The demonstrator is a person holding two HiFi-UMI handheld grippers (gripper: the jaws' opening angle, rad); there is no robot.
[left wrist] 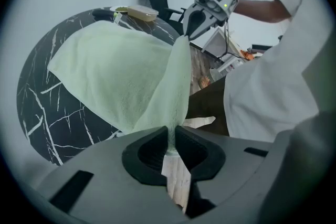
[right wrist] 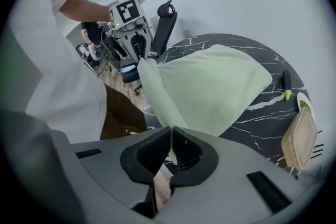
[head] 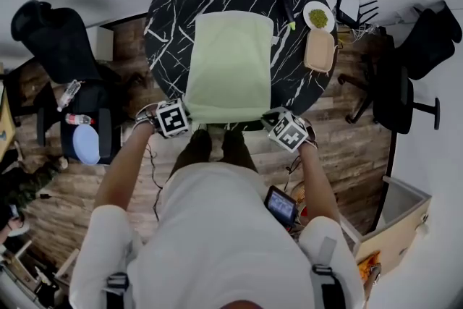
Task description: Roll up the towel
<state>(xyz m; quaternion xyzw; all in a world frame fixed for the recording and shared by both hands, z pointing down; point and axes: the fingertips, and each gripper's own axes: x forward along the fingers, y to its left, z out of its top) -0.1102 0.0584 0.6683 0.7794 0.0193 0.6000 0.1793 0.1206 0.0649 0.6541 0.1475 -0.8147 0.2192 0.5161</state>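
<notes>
A pale green towel (head: 230,65) lies spread on the round black marble table (head: 170,3), its near edge lifted off the tabletop. My left gripper (head: 189,118) is shut on the towel's near left corner (left wrist: 171,134). My right gripper (head: 269,121) is shut on the near right corner (right wrist: 169,148). The near hem (left wrist: 176,86) hangs stretched between the two grippers, just past the table's near edge. In the left gripper view the right gripper (left wrist: 190,29) shows at the hem's far end; in the right gripper view the left gripper (right wrist: 140,49) shows likewise.
At the table's far right stand a white plate of green food (head: 318,16), a tan lidded box (head: 319,51) and a dark marker with a green tip (head: 289,11). Black office chairs (head: 61,47) flank the table. The person's legs (head: 217,145) are right below the towel's edge.
</notes>
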